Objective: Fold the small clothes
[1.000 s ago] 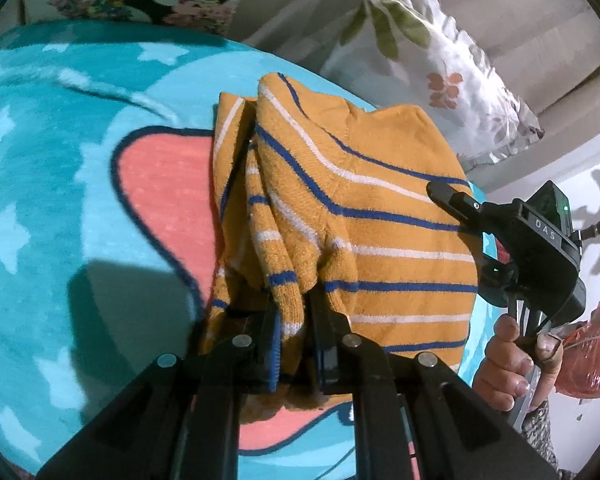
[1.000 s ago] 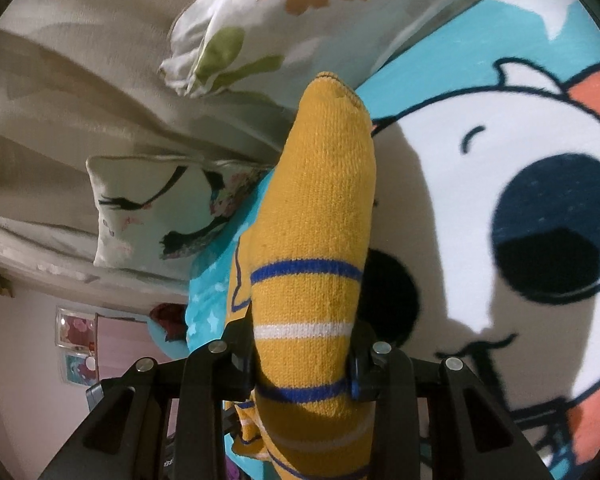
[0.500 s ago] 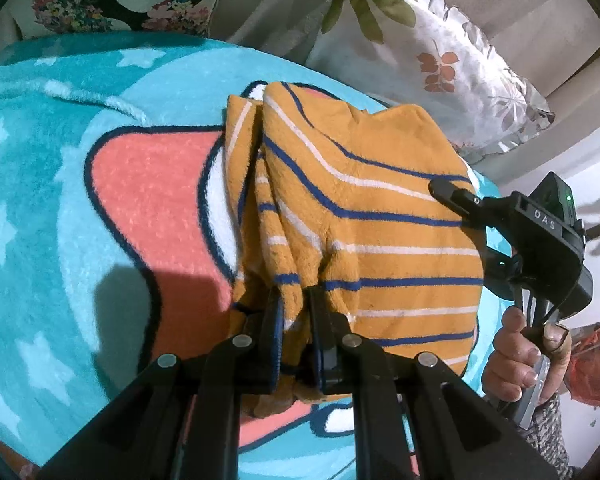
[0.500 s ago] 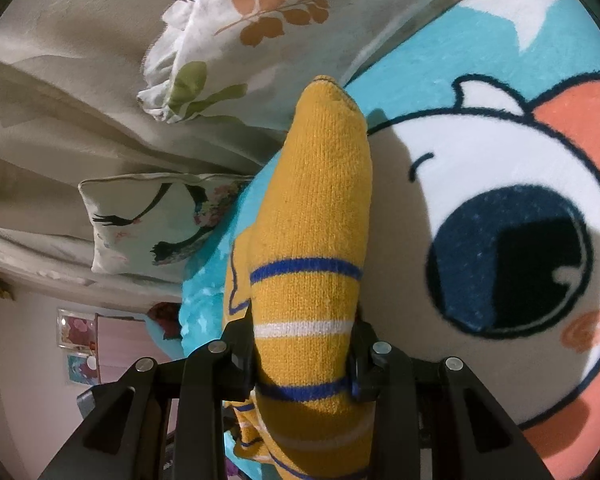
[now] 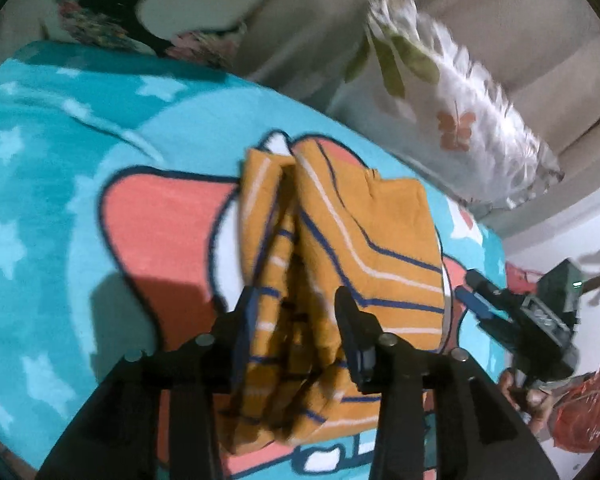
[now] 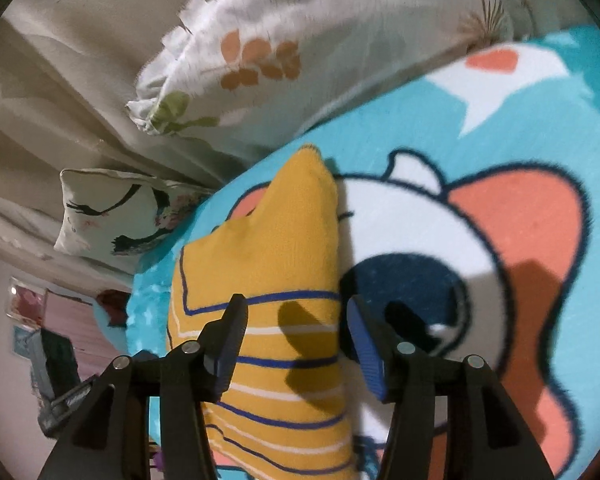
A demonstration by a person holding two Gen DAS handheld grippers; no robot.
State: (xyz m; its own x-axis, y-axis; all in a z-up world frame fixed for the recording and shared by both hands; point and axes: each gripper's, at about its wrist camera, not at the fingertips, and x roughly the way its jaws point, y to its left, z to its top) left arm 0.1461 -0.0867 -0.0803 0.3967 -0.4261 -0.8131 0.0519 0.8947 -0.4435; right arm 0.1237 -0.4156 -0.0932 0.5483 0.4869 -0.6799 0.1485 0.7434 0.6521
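A small orange sweater [image 5: 360, 232] with blue and white stripes lies folded on the cartoon blanket [image 5: 60, 200]. My left gripper [image 5: 296, 300] is open, its fingers either side of the bunched left edge of the sweater. My right gripper [image 6: 296, 312] is open above the sweater's right side [image 6: 268, 248], and casts finger shadows on it. The right gripper also shows in the left wrist view [image 5: 476, 292], just off the sweater's right edge, held by a hand.
A white leaf-print pillow [image 5: 452, 120] and a dark floral pillow [image 5: 100, 28] lie at the blanket's far edge against a beige curtain [image 6: 60, 80]. A red plastic bag [image 5: 584, 412] sits past the bed's right edge.
Both grippers have opened and let go of the sweater. The sweater has dropped flat onto the blanket, and both grippers have drawn back slightly.
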